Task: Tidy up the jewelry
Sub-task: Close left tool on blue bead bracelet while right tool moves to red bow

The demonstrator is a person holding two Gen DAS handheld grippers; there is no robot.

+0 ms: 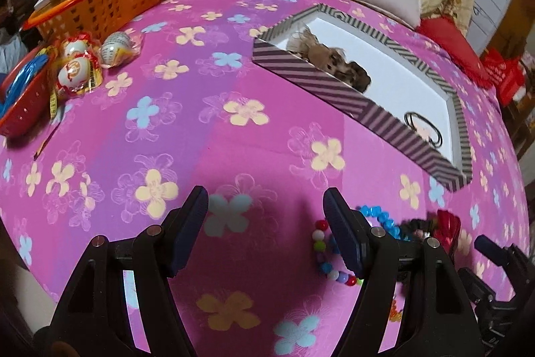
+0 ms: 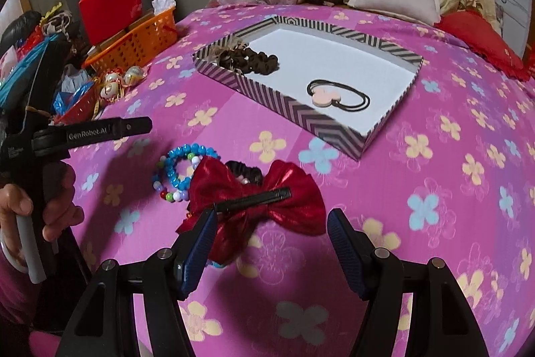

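Nearest, the right gripper hangs with ribbed blue pads apart and empty, just over a shiny red foil bow with a black clip across its middle. Behind the bow lie one black scrunchie and two bead bracelets, one blue, one multicoloured, all on the pink flowered cloth. To the left, a hand holds the left gripper, marked "GenRobot.AI", its jaws likewise apart and empty. Farther off, a striped cardboard tray holds one brown scrunchie and one black hair tie with a pink mouse-shaped charm. Beyond stands an orange lattice basket.
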